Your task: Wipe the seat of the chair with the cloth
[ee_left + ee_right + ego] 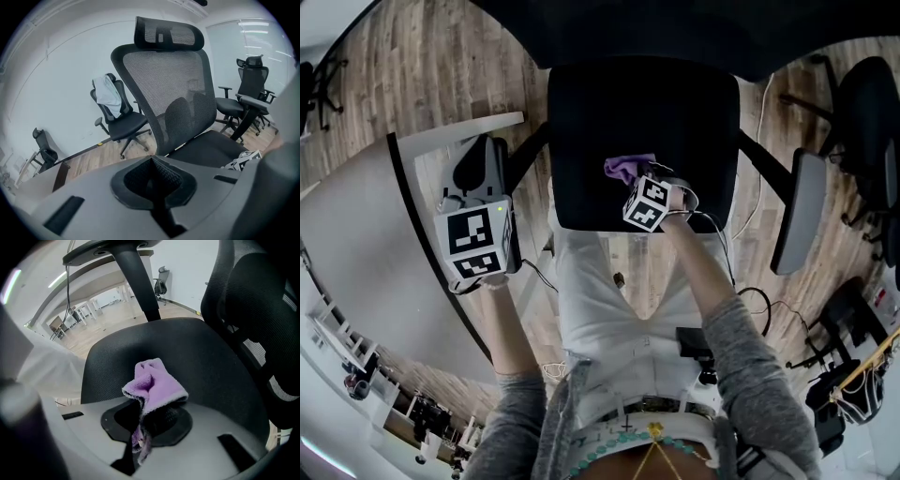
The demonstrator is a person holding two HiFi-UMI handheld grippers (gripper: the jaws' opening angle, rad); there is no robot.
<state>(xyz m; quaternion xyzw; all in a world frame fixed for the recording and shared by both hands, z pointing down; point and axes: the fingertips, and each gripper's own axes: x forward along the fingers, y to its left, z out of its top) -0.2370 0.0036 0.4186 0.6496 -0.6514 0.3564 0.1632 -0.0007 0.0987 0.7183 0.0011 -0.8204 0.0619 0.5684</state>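
The black chair seat [609, 131] fills the top middle of the head view, right in front of the person. My right gripper [630, 180] hangs over the seat's front part, shut on a purple cloth [627, 168]. In the right gripper view the cloth [154, 384] bunches up out of the closed jaws above the seat [197, 357]. My left gripper [478, 169] is held off to the seat's left, over the floor and table edge. Its jaws are shut with nothing between them, and its view looks at the mesh backrest [168, 93] and seat [211, 149].
A white table [366, 244] curves along the left. The chair's armrests [797, 208] stick out at both sides. Other office chairs [117, 117] stand by the wall and at the right [862, 103]. Cables lie on the wooden floor [759, 300].
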